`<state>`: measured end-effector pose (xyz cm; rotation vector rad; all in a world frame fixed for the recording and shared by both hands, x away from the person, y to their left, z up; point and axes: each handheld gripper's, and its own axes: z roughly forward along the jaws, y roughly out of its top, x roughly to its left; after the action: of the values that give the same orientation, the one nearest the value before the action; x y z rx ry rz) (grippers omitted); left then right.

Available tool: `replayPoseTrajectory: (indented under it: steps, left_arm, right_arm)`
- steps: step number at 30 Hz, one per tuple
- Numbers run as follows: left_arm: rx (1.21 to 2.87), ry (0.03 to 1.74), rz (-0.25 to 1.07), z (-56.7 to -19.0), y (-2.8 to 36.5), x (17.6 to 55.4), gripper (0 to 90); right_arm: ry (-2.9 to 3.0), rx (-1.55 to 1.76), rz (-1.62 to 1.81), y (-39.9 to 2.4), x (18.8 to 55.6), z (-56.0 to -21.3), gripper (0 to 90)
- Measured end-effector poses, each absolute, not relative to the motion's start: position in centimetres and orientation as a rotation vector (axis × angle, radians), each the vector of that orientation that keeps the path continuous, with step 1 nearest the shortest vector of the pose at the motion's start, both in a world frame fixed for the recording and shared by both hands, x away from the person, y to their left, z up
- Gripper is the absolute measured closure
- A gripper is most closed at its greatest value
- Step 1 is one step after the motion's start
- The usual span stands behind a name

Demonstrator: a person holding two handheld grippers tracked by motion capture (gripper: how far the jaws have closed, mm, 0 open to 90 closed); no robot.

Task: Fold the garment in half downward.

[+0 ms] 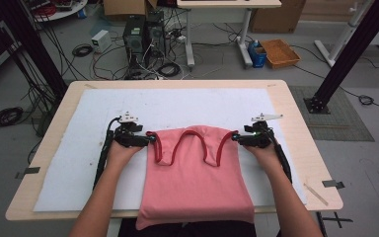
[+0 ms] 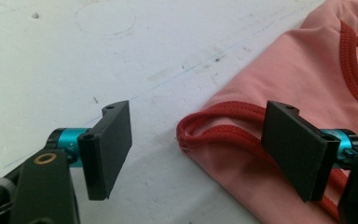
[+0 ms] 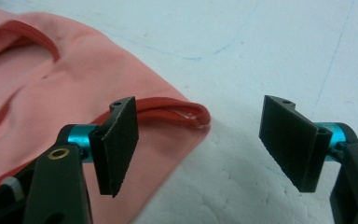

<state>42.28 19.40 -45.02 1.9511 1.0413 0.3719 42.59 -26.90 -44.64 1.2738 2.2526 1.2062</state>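
High view shows a pink top [image 1: 195,182] flat on the white mat [image 1: 79,148], hem over the table's near edge, w/ left gripper [image 1: 150,138] & right gripper [image 1: 235,137] both wide apart at its red-edged shoulder corners, so I think each should close on both layers together.

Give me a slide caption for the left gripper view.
Left tongs open over the white mat, straddling the pink top's red-trimmed corner.
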Motion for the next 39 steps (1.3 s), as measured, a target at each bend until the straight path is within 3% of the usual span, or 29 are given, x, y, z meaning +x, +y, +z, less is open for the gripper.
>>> replayPoseTrajectory:
  steps: [20, 26, 30, 39]
  left_arm:
    - [2.054, 0.968, 0.383, -45.1, 18.3, 41.9, 52.1]
    - [2.041, 0.985, 0.371, -45.0, 18.4, 41.7, 66.1]
    - [2.047, 0.955, 0.383, -44.9, 18.4, 41.7, 79.2]
    - [1.956, 0.984, 0.422, -44.5, 19.7, 42.1, 81.7]
  right_arm:
    - [2.356, 1.147, 1.089, -25.6, 43.1, -45.0, 68.6]
    - [2.362, 1.100, 1.049, -25.5, 42.9, -44.8, 80.9]
    - [2.352, 1.064, 1.026, -25.5, 42.7, -44.5, 83.7]
    - [2.301, 1.076, 1.071, -26.3, 43.0, -43.9, 84.1]
